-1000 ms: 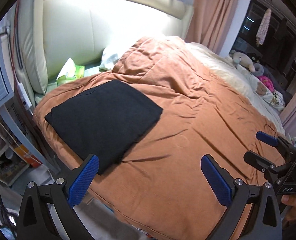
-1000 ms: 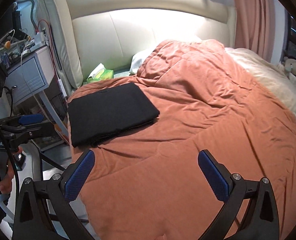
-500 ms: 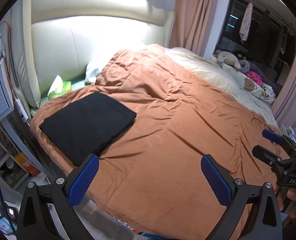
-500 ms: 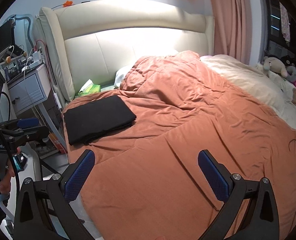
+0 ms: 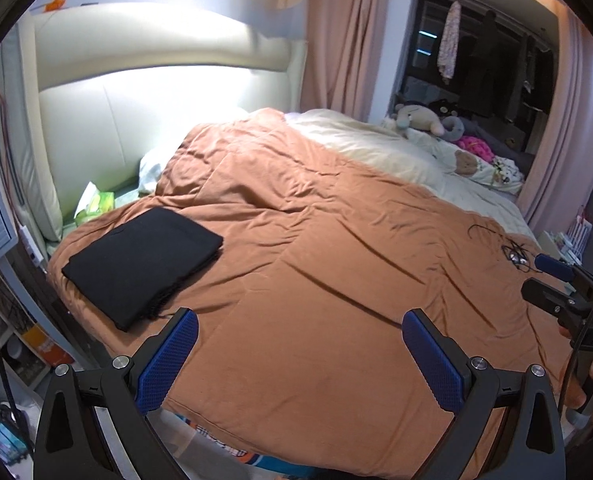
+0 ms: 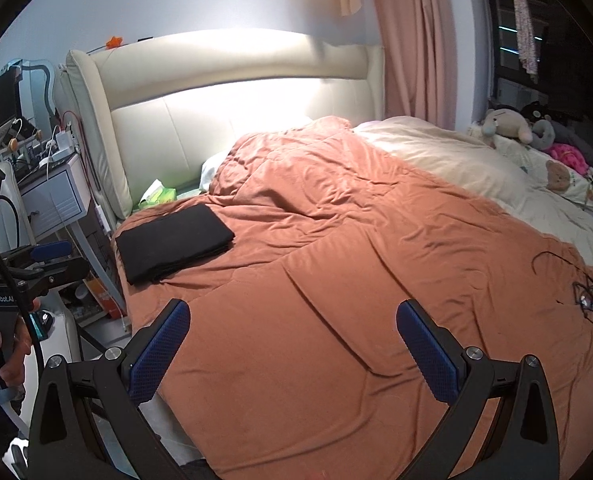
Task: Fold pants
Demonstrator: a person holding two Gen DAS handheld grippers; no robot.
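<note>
Left tool (image 5: 299, 354) released, above quilt (image 5: 336, 280) | right tool (image 6: 292, 350) released | pants (image 5: 142, 266) folded, apart

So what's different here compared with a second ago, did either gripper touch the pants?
No. Both the left gripper and the right gripper pulled back and up from the bed, so the folded black pants look smaller and farther off. Neither took hold of anything. Both stayed open and empty, and the pants stayed folded on the orange duvet.

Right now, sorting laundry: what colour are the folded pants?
Plain black pants, clearest in the left wrist view.
</note>
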